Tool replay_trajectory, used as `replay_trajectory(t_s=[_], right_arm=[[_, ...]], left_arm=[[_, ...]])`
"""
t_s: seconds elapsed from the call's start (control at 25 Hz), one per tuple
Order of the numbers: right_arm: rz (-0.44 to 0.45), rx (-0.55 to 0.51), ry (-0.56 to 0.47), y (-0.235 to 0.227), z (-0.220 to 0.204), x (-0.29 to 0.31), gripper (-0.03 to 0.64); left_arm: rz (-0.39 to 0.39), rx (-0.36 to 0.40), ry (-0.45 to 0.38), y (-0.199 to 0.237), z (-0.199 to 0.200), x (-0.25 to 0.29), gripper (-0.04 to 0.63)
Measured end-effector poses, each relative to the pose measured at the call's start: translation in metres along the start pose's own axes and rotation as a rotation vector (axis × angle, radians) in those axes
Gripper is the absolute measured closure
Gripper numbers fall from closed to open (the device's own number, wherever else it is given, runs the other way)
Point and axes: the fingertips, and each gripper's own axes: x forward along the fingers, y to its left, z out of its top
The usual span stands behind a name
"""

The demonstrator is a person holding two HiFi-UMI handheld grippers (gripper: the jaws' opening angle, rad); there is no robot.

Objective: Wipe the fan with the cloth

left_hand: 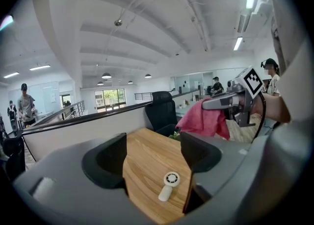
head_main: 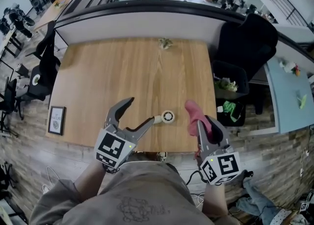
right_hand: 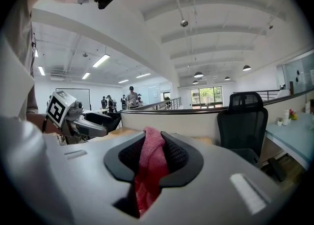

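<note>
Right hand-held gripper (right_hand: 151, 146) clamps pink cloth (head_main: 196, 112); left hand-held gripper (head_main: 140, 111) gapes near fan (head_main: 166, 117) on wooden office table (head_main: 117, 72).

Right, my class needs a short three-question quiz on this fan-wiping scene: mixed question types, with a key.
1. True or false: the left gripper is shut on the handheld fan.
2. What does the right gripper hold? A) the fan B) a pink cloth C) nothing
3. Fill in: the fan lies on the wooden ____.

Key: 1 false, its jaws stand apart with nothing clamped; 2 B; 3 table.
</note>
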Motion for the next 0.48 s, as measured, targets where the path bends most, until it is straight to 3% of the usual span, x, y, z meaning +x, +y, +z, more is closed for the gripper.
replay_trajectory(t_s=[0.48], right_arm=[[0.010, 0.048, 0.132, 0.002, -0.054, 0.033, 0.545]], left_arm=[[-0.091, -0.027, 0.187, -0.004, -0.089, 0.046, 0.253]])
